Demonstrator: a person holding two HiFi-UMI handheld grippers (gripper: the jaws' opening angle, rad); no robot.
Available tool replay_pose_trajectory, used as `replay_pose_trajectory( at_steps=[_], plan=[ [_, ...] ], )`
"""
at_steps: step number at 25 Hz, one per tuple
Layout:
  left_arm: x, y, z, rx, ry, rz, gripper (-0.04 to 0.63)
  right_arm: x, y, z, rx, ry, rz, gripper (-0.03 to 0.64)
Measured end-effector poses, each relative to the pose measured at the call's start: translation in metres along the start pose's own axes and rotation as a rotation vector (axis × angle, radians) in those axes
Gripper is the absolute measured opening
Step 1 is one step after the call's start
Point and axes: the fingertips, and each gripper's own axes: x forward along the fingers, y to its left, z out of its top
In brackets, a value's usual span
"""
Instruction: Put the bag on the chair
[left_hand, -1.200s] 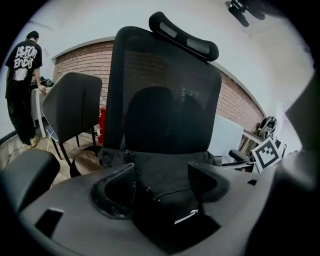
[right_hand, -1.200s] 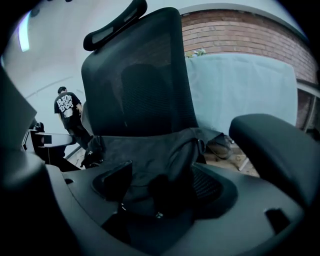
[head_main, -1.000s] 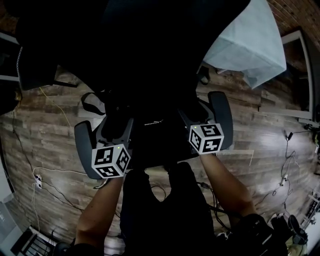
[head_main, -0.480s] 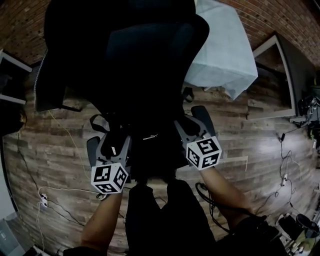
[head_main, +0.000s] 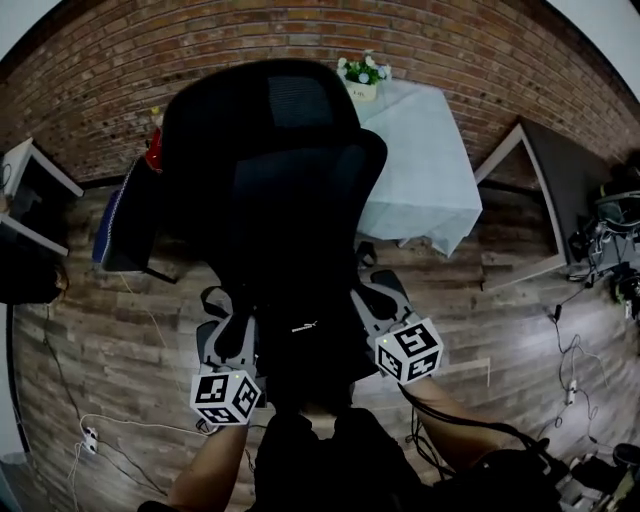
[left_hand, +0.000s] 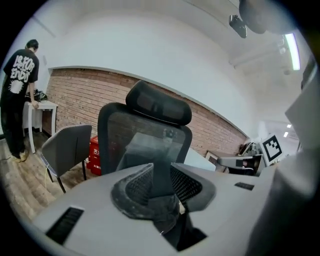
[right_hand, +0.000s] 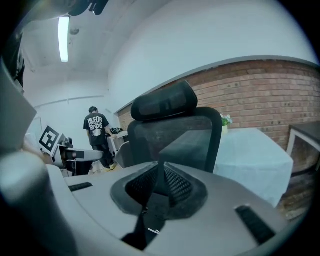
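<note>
Where the head view begins, far left: white-framed side table (head_main: 45, 166) and grey chair (head_main: 125, 225), near the red brick wall (head_main: 480, 50).
Left gripper (left_hand: 159, 184): jaws, which have just been closing, stand narrow and pinch a dark strap of the black fabric bag (head_main: 300, 345).
Bag: hangs between the two grippers, above the wooden plank floor (head_main: 110, 330).
Black mesh office chair with headrest (head_main: 290, 170): upright, just beyond the bag; whether the bag touches its seat cannot be told.
Right gripper (right_hand: 159, 189): jaws have likewise just been closing, nearly together on a second dark strap.
Table under a pale cloth (head_main: 425, 170): right of the chair, bearing a pot of white flowers (head_main: 362, 72).
</note>
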Motion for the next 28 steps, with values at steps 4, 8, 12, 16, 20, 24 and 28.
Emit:
replay_pose_trajectory(
  at_steps=[4, 8, 12, 16, 20, 24, 28],
  plan=[
    [-0.01, -0.014, 0.03, 0.028, -0.041, -0.019, 0.075, -0.02, 0.009, 0.032, 0.01, -0.049, 0.008, 0.045],
    [-0.018, -0.027, 0.054, 0.047, -0.066, -0.039, 0.035, -0.033, 0.007, 0.064, -0.003, -0.096, 0.015, 0.038],
    [-0.031, -0.031, 0.078, 0.048, -0.102, -0.054, 0.012, -0.043, 0.009, 0.095, -0.067, -0.142, 0.018, 0.035],
    [-0.042, -0.042, 0.103, 0.112, -0.142, -0.052, 0.011, -0.057, 0.007, 0.113, -0.072, -0.157, -0.028, 0.034],
    [-0.052, -0.045, 0.123, 0.085, -0.177, -0.084, 0.011, -0.064, 0.016, 0.124, -0.031, -0.2, -0.005, 0.021],
    [-0.063, -0.045, 0.138, 0.079, -0.203, -0.089, 0.011, -0.066, 0.03, 0.134, -0.037, -0.213, 0.013, 0.018],
    [-0.071, -0.047, 0.15, 0.12, -0.233, -0.097, 0.011, -0.064, 0.038, 0.138, -0.057, -0.217, 0.021, 0.017]
  ],
)
